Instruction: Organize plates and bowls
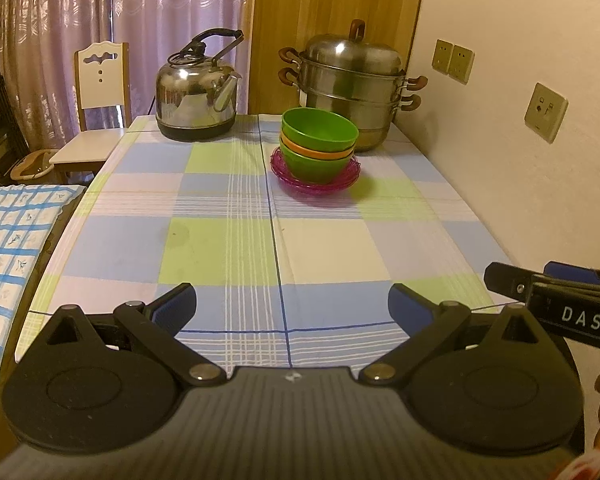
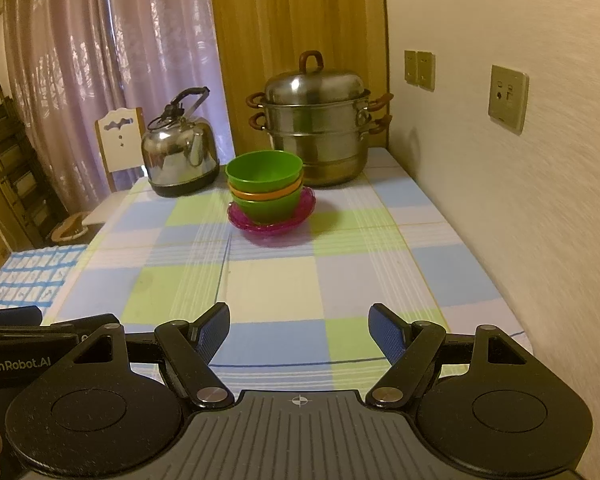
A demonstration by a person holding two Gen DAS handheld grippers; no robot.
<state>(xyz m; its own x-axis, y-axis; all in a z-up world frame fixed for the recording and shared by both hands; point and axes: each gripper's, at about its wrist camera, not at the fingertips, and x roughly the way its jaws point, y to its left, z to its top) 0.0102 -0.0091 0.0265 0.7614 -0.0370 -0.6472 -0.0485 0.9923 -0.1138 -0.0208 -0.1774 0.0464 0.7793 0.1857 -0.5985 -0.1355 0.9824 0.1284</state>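
Your table [image 1: 228,240], under its checked cloth, runs away from you to the steamer pot [image 1: 354,92] and kettle [image 1: 196,96] at the far edge. Just before the pot sits the bowl stack [image 1: 318,146], green over orange over green, nested on pink plates [image 1: 312,184]. Your left gripper [image 1: 292,304] and right gripper [image 2: 298,332] hang over the near edge, both spread with nothing between them, well apart from the stack.
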